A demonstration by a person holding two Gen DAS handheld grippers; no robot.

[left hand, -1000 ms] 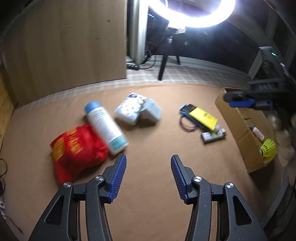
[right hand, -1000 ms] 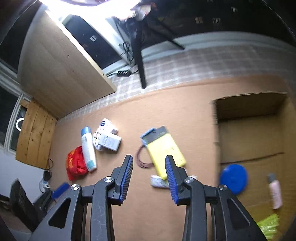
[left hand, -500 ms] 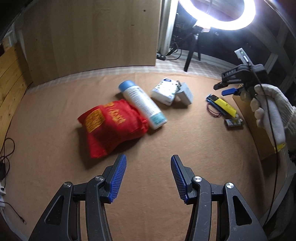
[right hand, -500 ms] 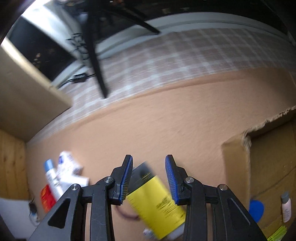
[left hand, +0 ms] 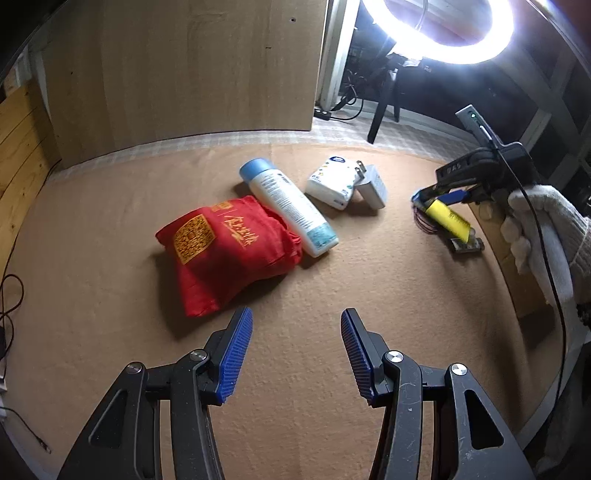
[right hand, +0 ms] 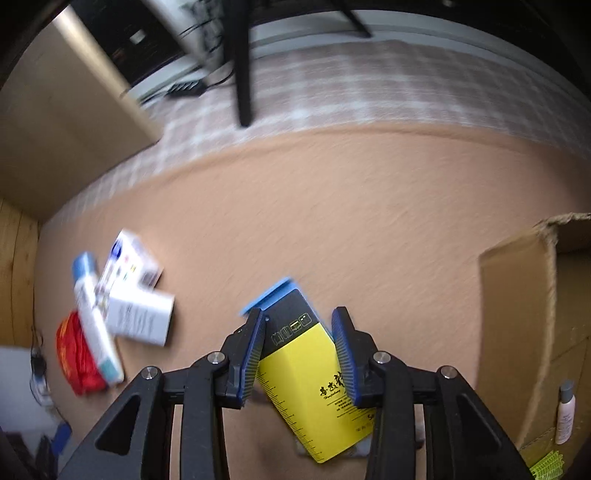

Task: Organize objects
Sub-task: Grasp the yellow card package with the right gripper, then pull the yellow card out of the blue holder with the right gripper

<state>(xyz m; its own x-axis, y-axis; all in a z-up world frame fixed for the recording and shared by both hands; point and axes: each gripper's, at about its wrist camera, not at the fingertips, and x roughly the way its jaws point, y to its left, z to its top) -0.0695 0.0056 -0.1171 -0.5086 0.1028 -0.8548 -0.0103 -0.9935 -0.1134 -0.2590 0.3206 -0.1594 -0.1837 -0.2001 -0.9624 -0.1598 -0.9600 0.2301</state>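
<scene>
The right gripper (right hand: 298,350) points steeply down at the tan mat (right hand: 351,221), its blue-padded jaws straddling the far end of a yellow-and-black box (right hand: 314,380); the left pad looks to be touching the box's edge, the right pad shows a thin gap, and whether it truly grips cannot be told. The box bears black Chinese characters, small script beneath them and a ruler scale down one long edge; a blue sheet (right hand: 273,293) pokes out from under its far end. A white-gloved hand (left hand: 543,236) holds this gripper at the mat's right side. The left gripper (left hand: 296,354) hangs over bare mat with jaws moderately wide and nothing between them. Beyond it lies a red cloth bag (left hand: 225,254) printed in gold characters and a QR-like square, touching a white bottle with a blue cap (left hand: 288,206), its label print too small to read. Farther right are a white packet (left hand: 332,181) and a small white box (left hand: 373,186), touching. A cardboard box (right hand: 517,332) stands to the right, holding a small pale bottle (right hand: 565,413). A ring light (left hand: 436,33) glares at the far edge.
</scene>
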